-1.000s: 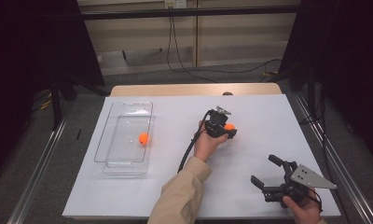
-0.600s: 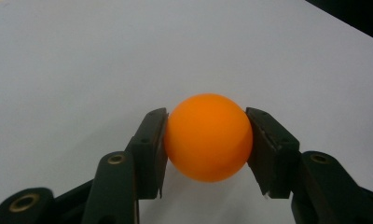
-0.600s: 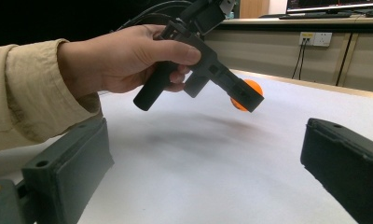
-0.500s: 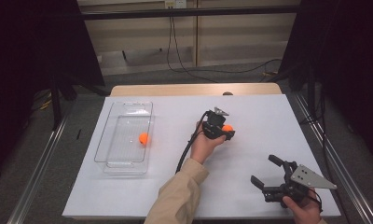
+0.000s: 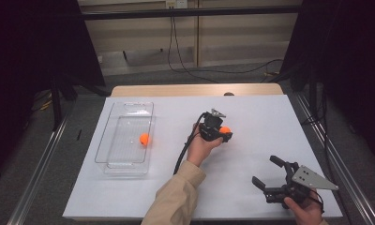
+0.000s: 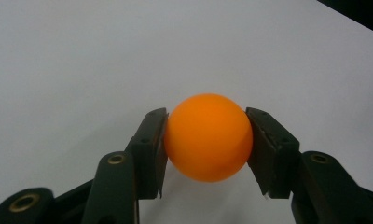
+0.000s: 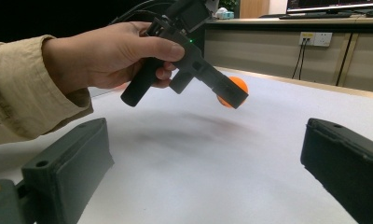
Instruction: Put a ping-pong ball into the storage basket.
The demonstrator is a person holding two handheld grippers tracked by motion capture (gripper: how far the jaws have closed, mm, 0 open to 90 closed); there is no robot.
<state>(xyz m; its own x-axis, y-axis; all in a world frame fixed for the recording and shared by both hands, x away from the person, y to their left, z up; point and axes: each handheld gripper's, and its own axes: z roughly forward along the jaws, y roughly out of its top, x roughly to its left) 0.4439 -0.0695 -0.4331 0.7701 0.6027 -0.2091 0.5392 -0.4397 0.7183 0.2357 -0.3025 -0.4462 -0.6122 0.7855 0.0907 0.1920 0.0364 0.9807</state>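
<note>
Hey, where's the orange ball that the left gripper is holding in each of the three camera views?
High view: the orange ball sits mid-table, at the left gripper's tip, right of the clear tray.
Left gripper view: the ball is at centre, clamped between the two black jaws.
Right gripper view: upper middle, at the tip of the left gripper in the hand.
Shared landmark: the white tabletop.

One camera hangs above my side, looking forward and down over the whole bench [image 5: 270,117]. My left one sits close behind its jaws, facing the ball [image 6: 208,137]. My right one looks low across the bench at that ball.
</note>
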